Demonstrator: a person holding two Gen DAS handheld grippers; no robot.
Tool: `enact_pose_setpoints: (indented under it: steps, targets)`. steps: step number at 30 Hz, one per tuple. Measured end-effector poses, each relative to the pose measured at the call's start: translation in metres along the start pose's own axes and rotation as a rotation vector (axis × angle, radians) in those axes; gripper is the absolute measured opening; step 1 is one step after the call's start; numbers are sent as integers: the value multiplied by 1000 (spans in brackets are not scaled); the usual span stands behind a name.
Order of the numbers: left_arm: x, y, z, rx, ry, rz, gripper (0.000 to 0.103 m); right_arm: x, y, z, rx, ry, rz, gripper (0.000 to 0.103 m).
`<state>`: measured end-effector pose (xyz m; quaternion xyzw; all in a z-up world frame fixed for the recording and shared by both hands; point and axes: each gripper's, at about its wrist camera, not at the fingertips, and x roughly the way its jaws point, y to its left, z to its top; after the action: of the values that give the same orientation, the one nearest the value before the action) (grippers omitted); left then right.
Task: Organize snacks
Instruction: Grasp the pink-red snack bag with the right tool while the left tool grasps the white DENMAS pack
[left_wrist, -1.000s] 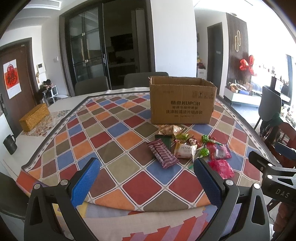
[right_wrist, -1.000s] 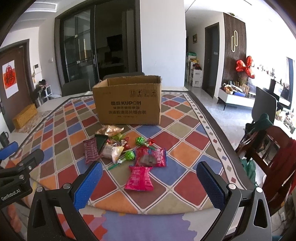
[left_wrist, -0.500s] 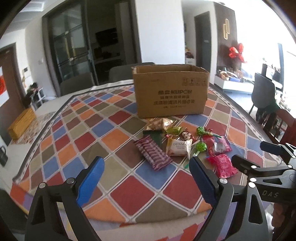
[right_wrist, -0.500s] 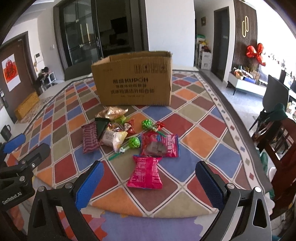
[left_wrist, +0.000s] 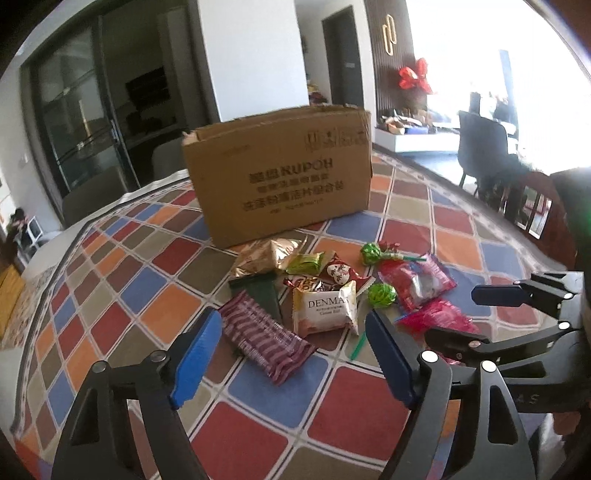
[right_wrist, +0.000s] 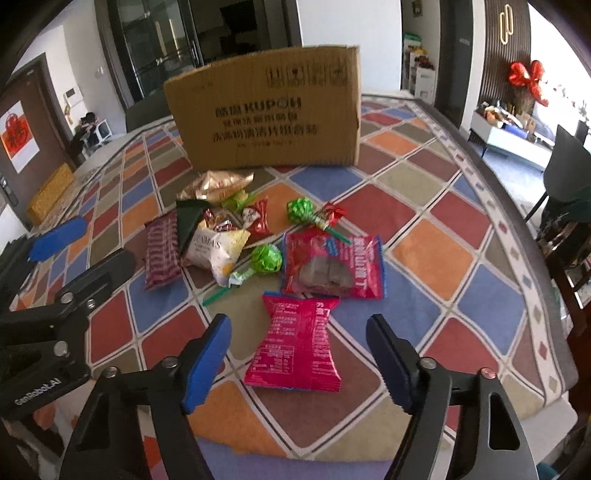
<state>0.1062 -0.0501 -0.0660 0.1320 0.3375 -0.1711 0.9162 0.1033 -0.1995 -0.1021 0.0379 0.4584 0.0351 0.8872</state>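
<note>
A matt brown corrugated cardboard box (right_wrist: 266, 110) with printed lettering stands on a woven-looking, matt tablecloth (right_wrist: 436, 254) of coloured diamonds covering the bench. Glossy plastic snack wrappers lie before it: a shiny pink packet (right_wrist: 297, 343), a red packet (right_wrist: 332, 264) with a clear window, a crinkled gold foil bag (right_wrist: 218, 184), and a striped maroon wrapper (left_wrist: 267, 339). Two lollipops (right_wrist: 266, 258) wear crinkly green foil. Each hand-held gripper (right_wrist: 297, 365) is matt black plastic with ribbed blue pads (right_wrist: 207, 363) and small metal screws.

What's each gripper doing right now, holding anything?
Left gripper: open, jaws closing, holding nothing; striped maroon snack packet lies between them.
Right gripper: open, jaws closing, holding nothing; pink snack packet lies between them.
</note>
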Motion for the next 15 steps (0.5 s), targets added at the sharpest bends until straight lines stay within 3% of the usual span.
enact_pose_setpoints:
  steps: [8, 15]
  targets:
    - [38, -3, 6, -1, 62, -84, 75, 22, -3, 1, 17, 59, 26, 52]
    - [68, -8, 6, -23, 141, -133, 65, 28, -4, 4, 14, 75, 49, 43]
